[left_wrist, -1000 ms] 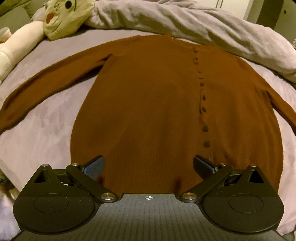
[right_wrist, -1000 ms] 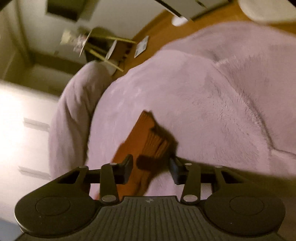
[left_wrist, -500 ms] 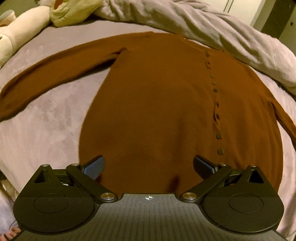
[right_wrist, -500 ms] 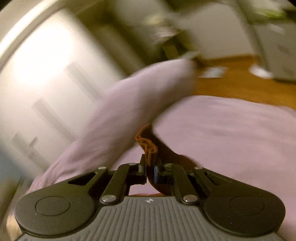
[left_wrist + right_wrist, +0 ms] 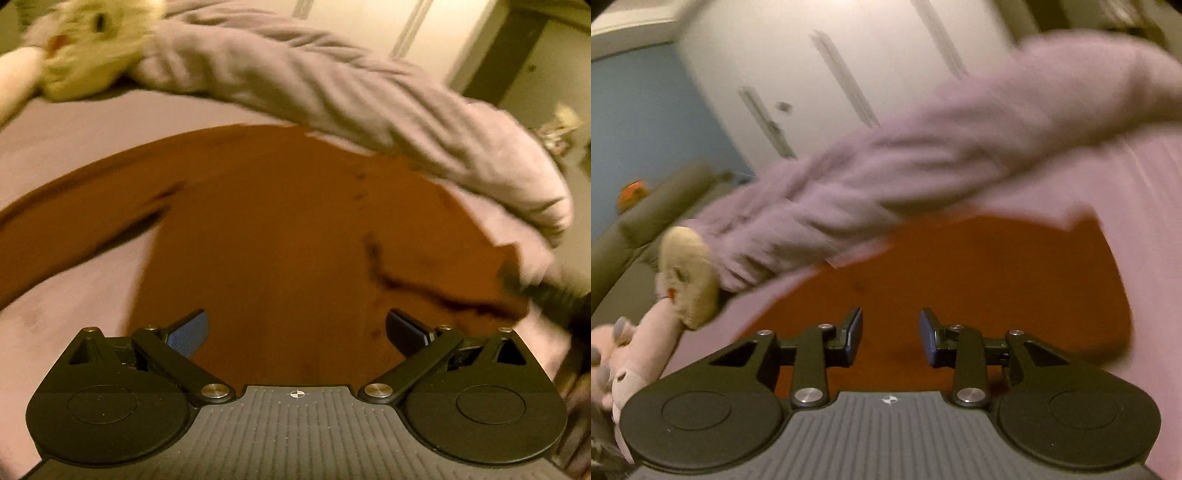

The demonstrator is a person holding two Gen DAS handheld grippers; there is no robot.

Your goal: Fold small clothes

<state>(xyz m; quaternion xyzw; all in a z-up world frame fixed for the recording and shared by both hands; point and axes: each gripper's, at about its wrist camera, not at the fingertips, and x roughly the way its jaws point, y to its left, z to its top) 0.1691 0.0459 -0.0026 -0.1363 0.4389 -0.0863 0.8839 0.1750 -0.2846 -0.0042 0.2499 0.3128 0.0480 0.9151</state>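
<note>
motion blur smears the cardigan (image 5: 266, 236) buttons (barely dots); its left sleeve runs off-frame.

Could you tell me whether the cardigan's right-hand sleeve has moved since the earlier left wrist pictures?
Yes. The sleeve, which earlier trailed off to the right, now lies folded inward across the cardigan body, over the lower button line.
</note>
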